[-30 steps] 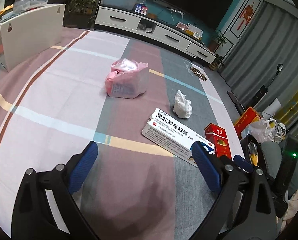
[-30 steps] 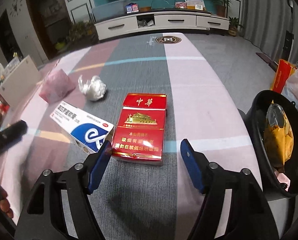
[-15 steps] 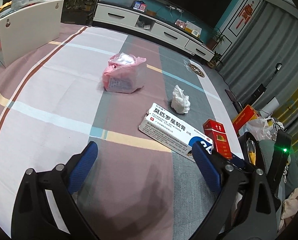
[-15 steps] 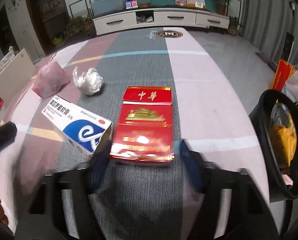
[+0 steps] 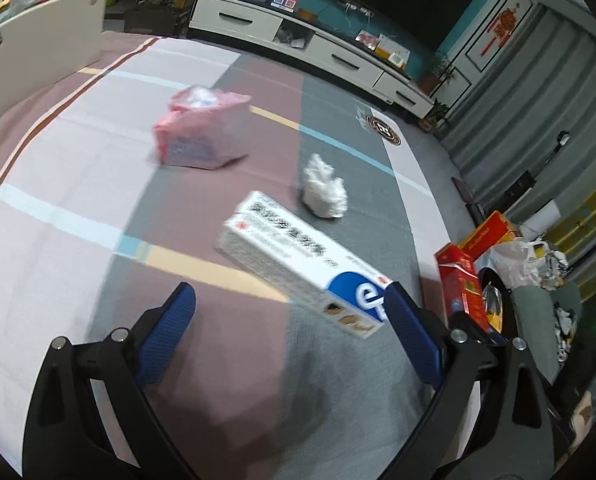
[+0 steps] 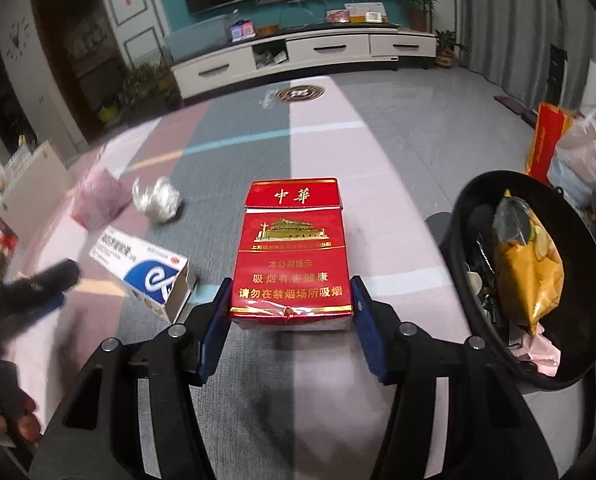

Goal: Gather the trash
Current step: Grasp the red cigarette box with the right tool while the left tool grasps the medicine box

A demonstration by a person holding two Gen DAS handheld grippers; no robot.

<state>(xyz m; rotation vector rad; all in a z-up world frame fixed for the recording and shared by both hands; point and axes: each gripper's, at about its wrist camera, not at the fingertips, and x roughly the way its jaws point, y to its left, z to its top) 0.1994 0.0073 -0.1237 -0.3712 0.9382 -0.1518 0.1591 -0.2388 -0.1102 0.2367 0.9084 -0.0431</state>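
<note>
Left gripper (image 5: 288, 320) and right gripper (image 6: 291, 320): matte black angular frames, each with two fingers (image 5: 166, 336) faced in textured blue pads — silver round screw heads (image 5: 118, 335) at the joints. No cables visible.

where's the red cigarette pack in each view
Left wrist: the red cigarette pack is at the right edge, seen edge-on, beyond the blue-and-white medicine box.
Right wrist: the pack fills the centre, face up, between the right hand-held gripper fingers.
Shared landmark: the crumpled white tissue.
</note>
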